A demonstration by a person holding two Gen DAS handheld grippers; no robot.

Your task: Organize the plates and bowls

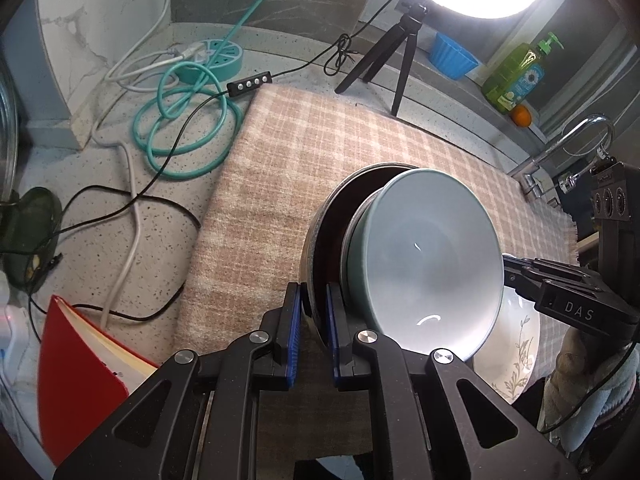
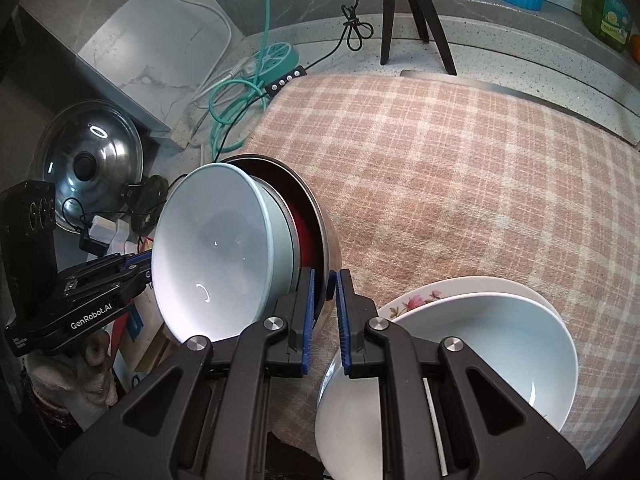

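A steel bowl (image 1: pixel 318 236) with a dark red inside carries a pale blue-green bowl (image 1: pixel 428 264) nested in it. The stack hangs tilted over the plaid cloth (image 1: pixel 320 152). My left gripper (image 1: pixel 314 294) is shut on the steel bowl's rim. My right gripper (image 2: pixel 325 280) is shut on the rim of the same steel bowl (image 2: pixel 331 240) from the opposite side, with the pale bowl (image 2: pixel 216 252) to its left. A white bowl (image 2: pixel 480 360) sits on a flowered plate (image 2: pixel 420 294) on the cloth below the right gripper.
A ring light on a black tripod (image 1: pixel 400 52) stands at the cloth's far edge. Teal and white cables and a round power strip (image 1: pixel 216 56) lie on the speckled counter at left. A red book (image 1: pixel 80 380), a steel pot lid (image 2: pixel 88 160), a blue cup (image 1: pixel 452 56), a soap bottle (image 1: pixel 516 76) and a faucet (image 1: pixel 576 136) ring the area.
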